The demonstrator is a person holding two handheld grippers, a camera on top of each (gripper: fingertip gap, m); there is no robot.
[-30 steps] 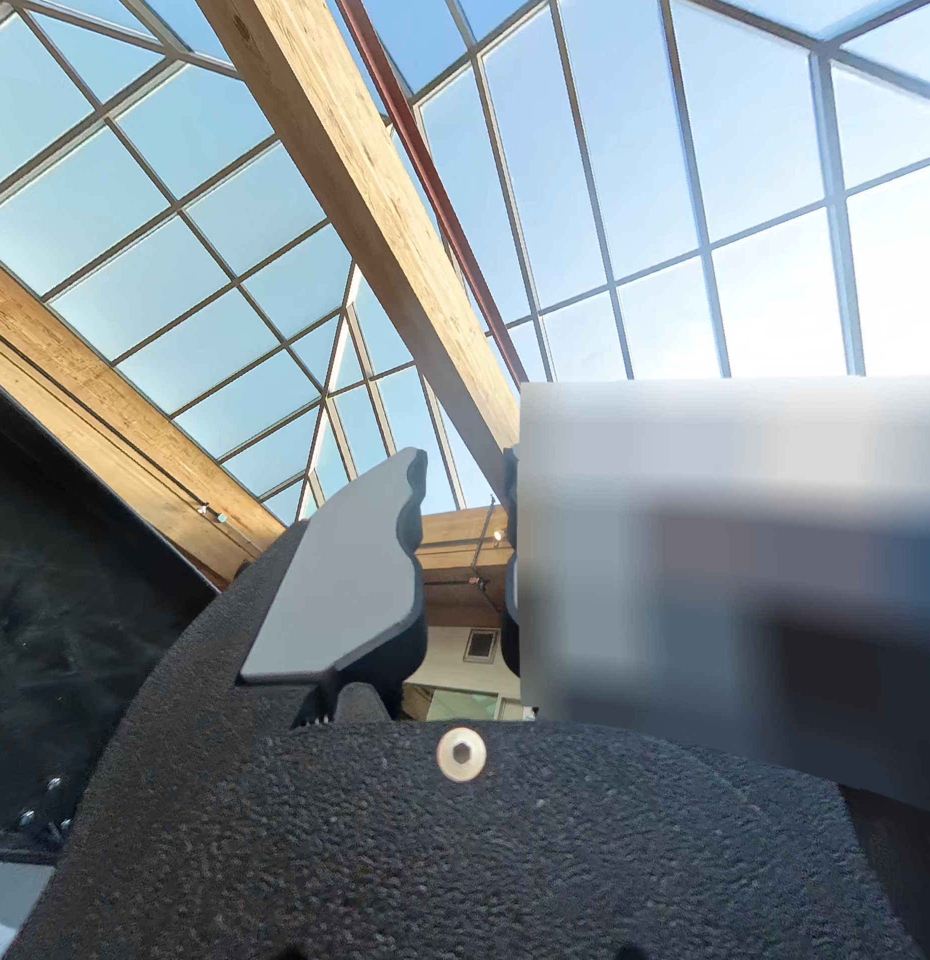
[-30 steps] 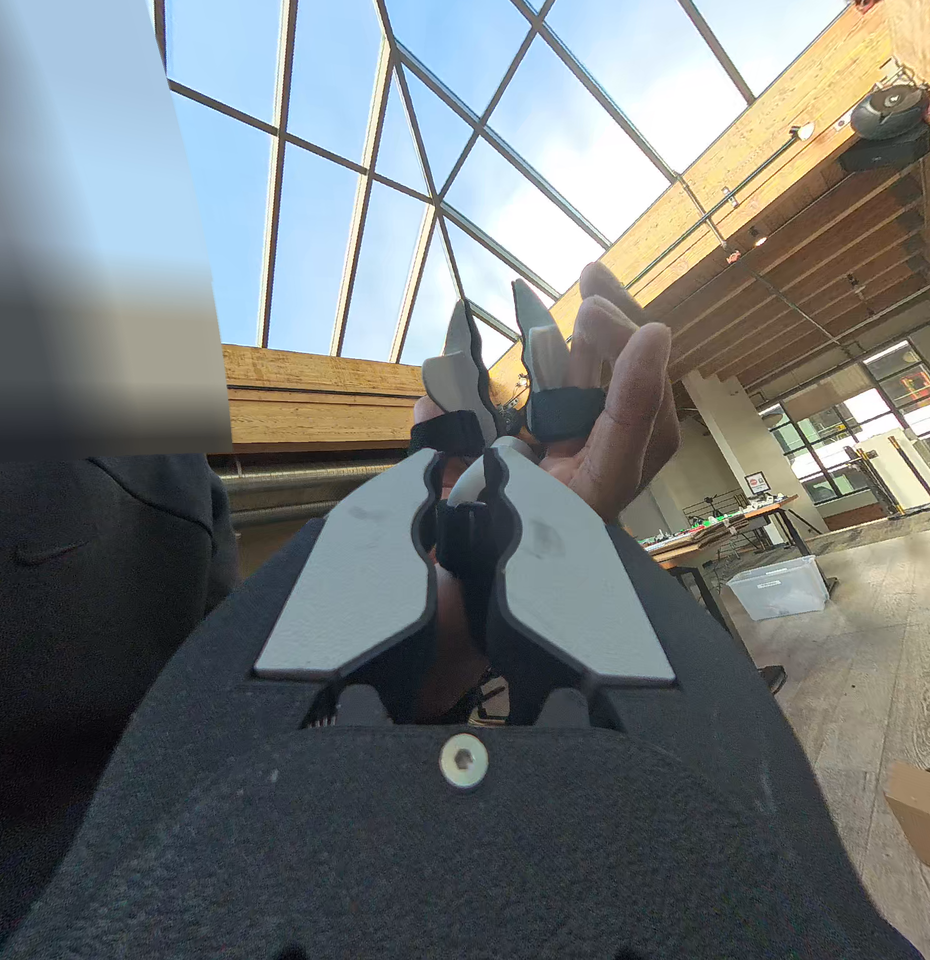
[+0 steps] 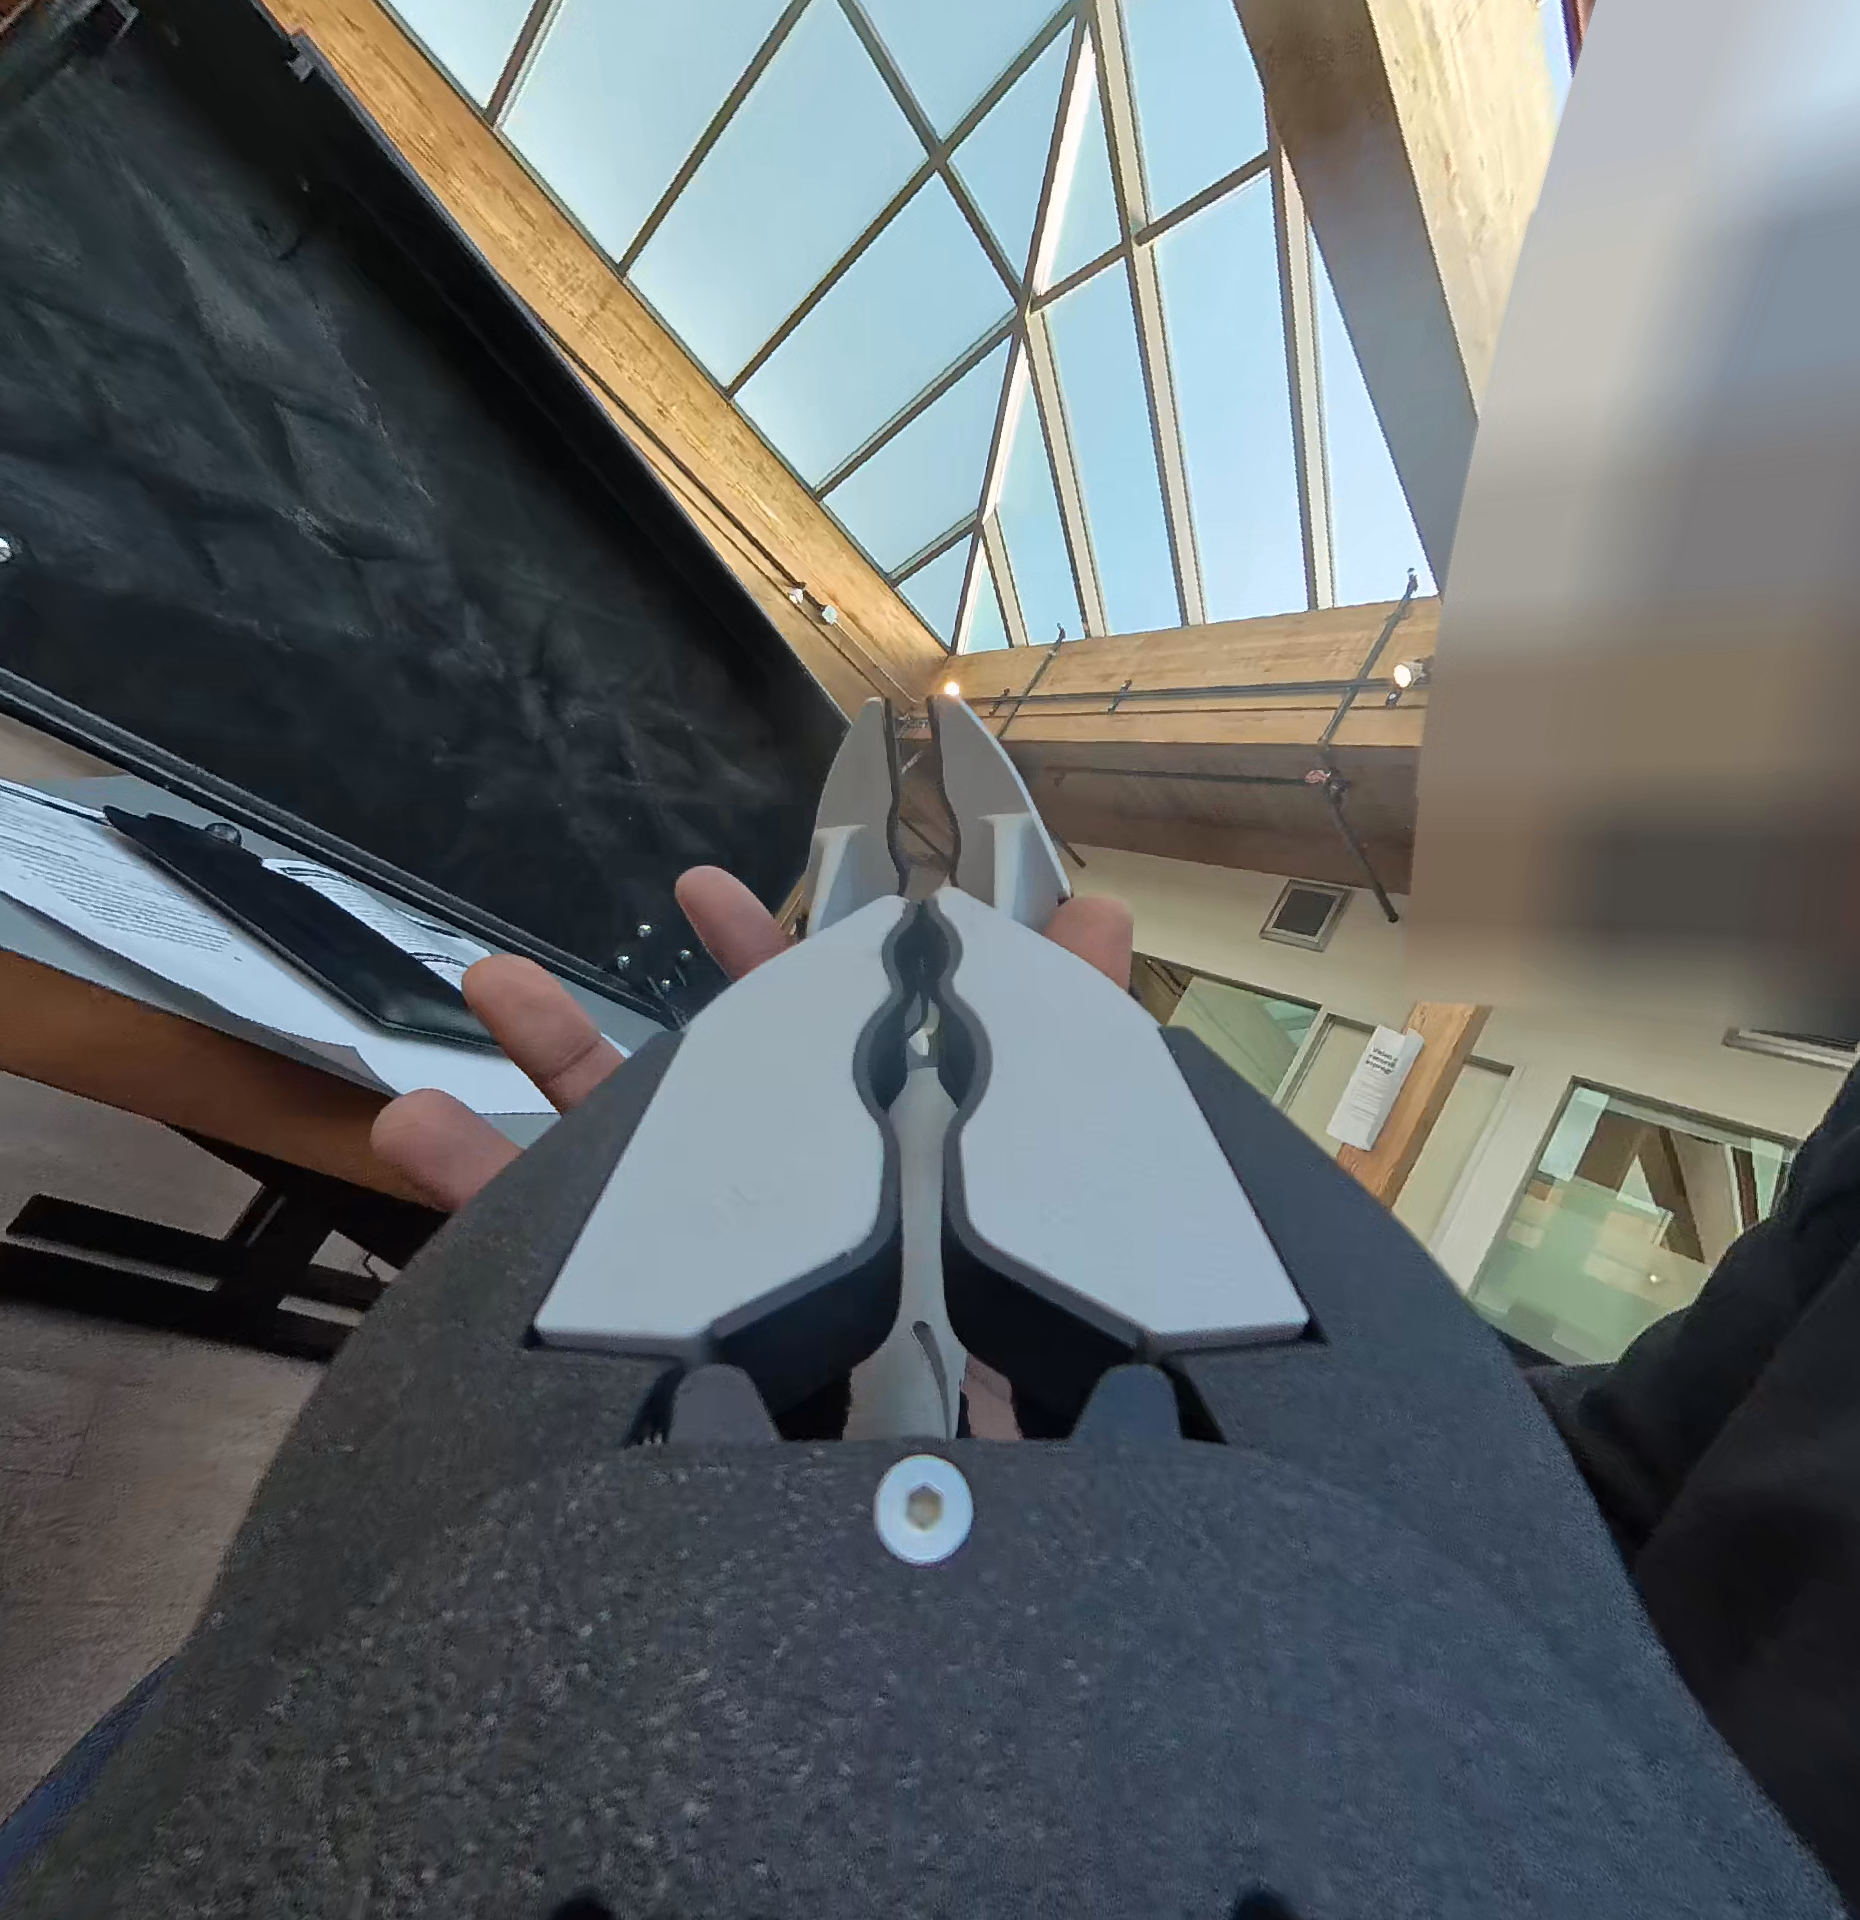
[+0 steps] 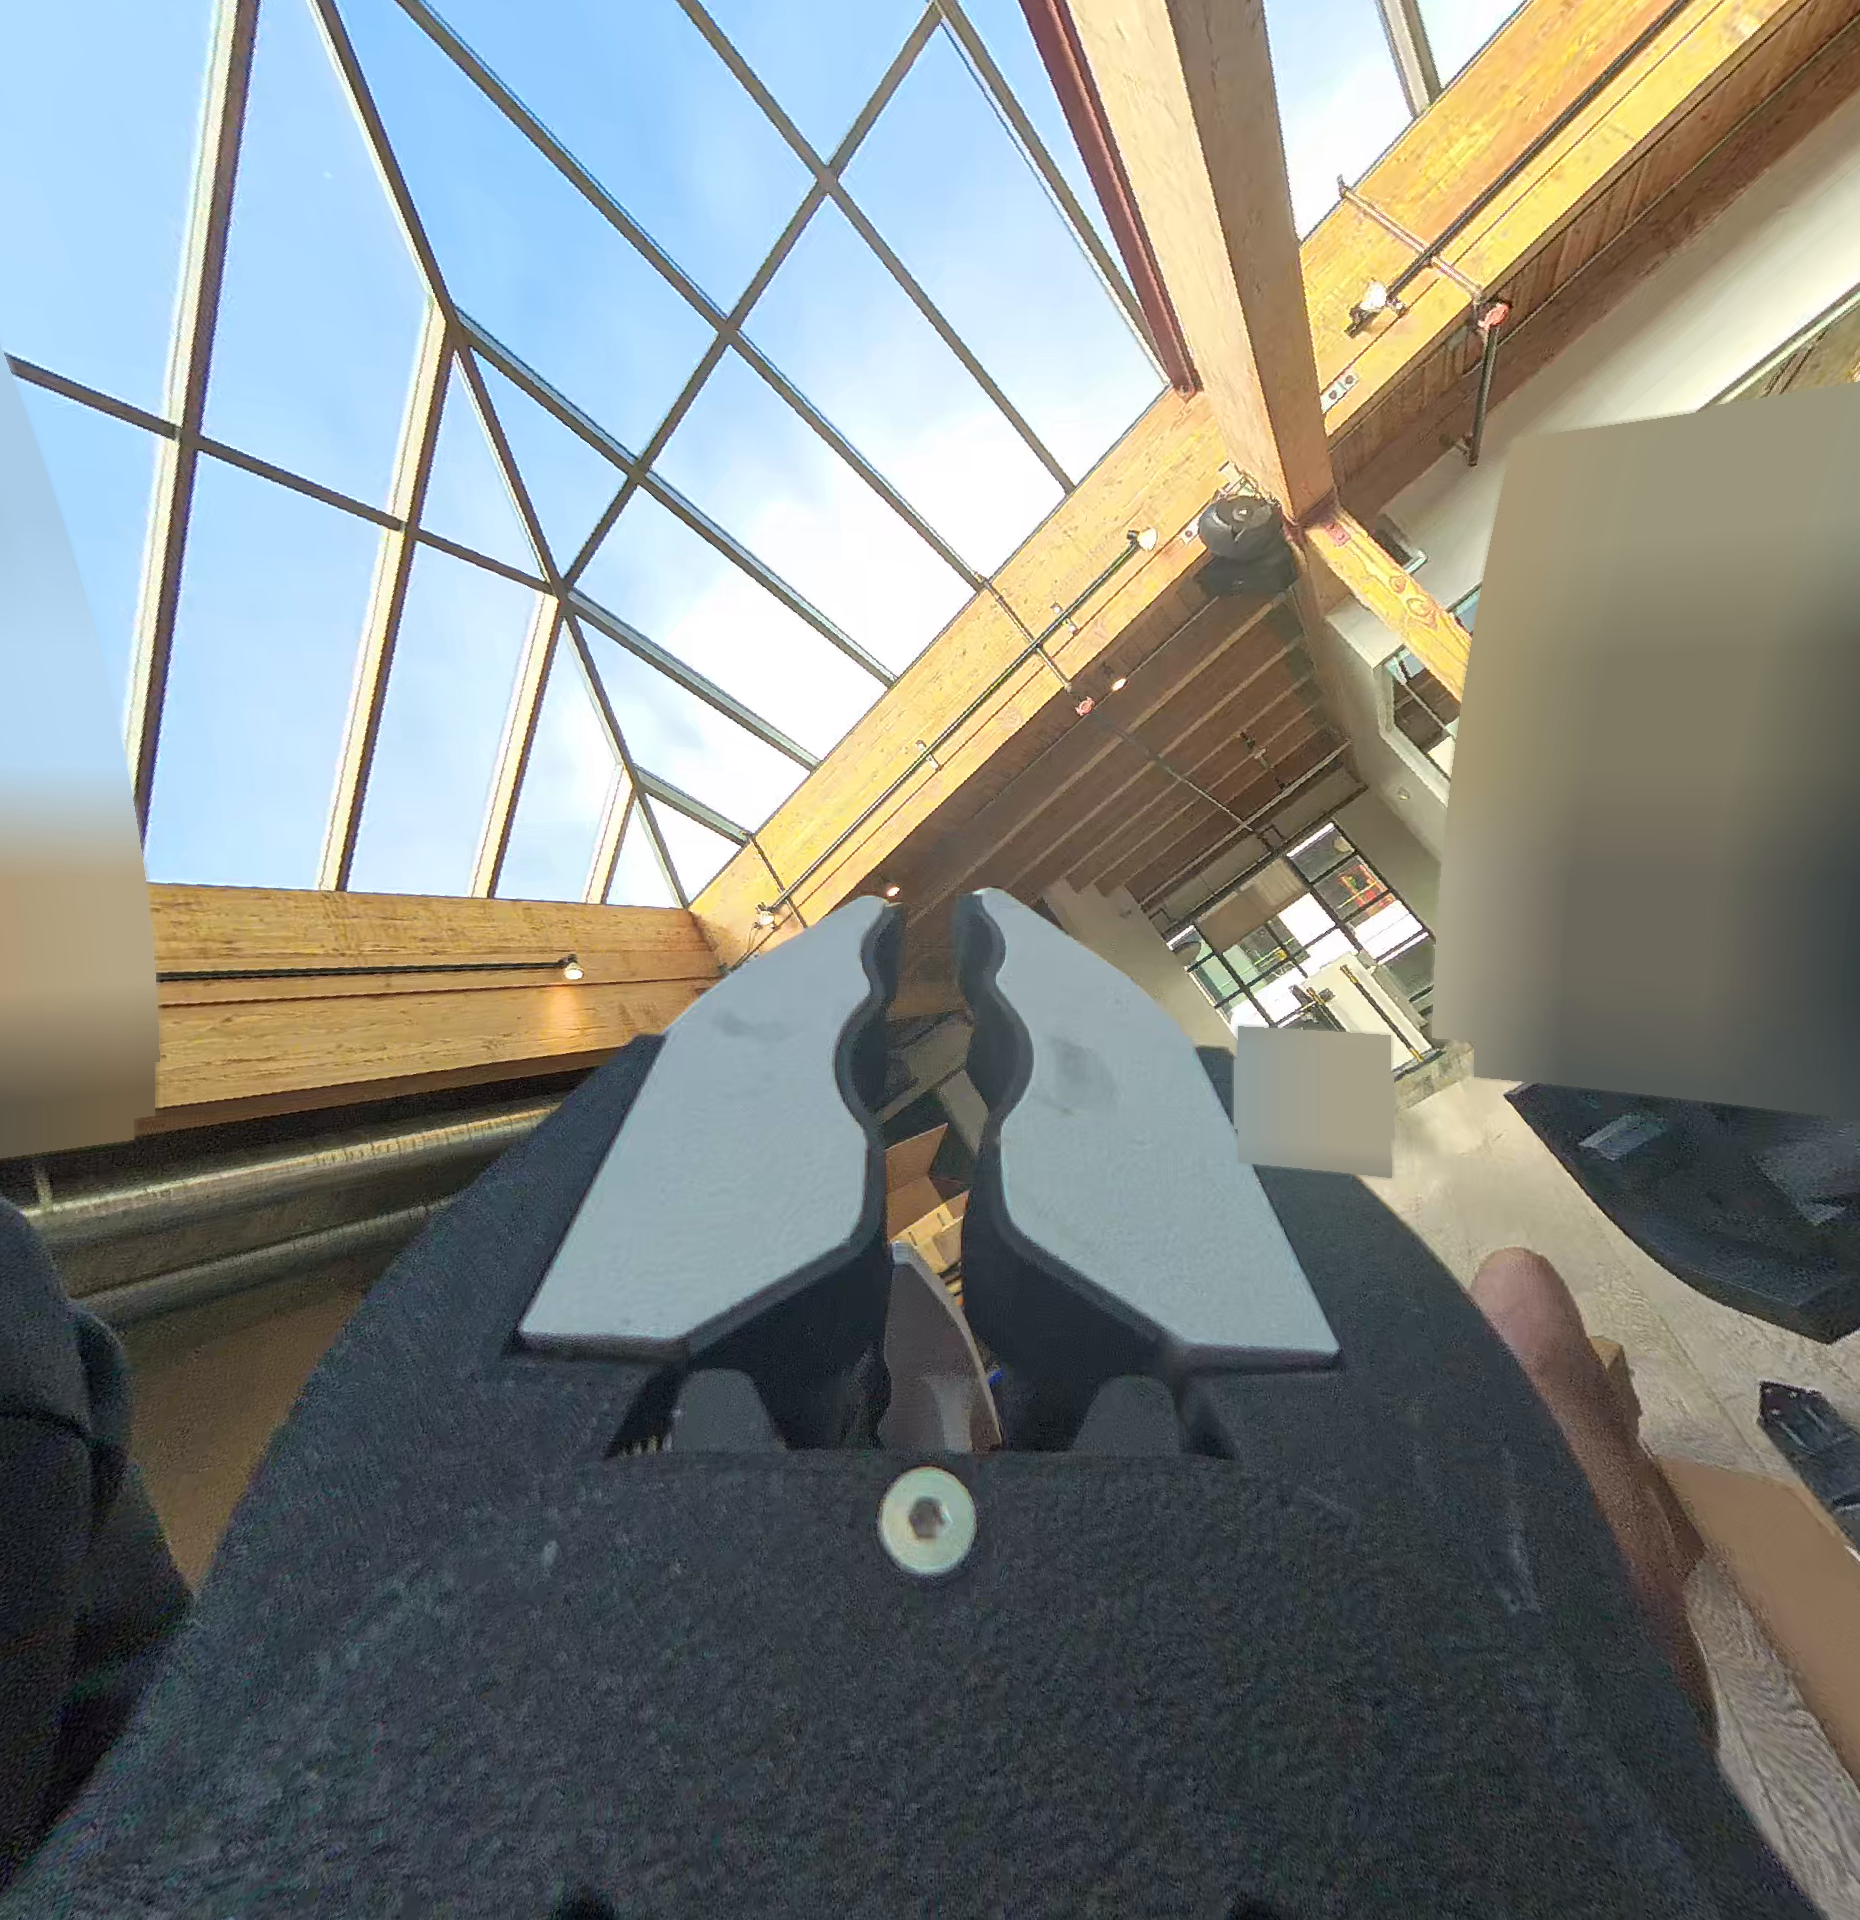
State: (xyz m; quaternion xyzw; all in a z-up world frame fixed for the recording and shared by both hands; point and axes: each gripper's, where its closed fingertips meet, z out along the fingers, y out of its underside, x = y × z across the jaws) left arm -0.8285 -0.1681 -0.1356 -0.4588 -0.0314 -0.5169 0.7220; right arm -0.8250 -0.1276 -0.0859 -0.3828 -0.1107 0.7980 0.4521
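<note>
Item 1: left gripper point(image 3: 921, 920), grey flat fingers on a black textured body. Tips clenched together, nothing between them. It sits just in front of the right gripper and an open hand point(image 3: 552, 1039).

Item 2: right gripper point(image 4: 931, 914), same make. Fingers are slightly parted on air and point at the wooden ceiling beam point(image 4: 1009, 748) and glass skylight point(image 4: 490, 520).

Left view only: black clipboard on papers point(image 3: 282, 914).

Right view only: one fingertip point(image 4: 1528, 1340) beside the body.

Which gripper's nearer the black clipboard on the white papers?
Left, probably, though close. The black clipboard lies left of the left gripper's shut tips; the right gripper stands just beyond those tips.
</note>
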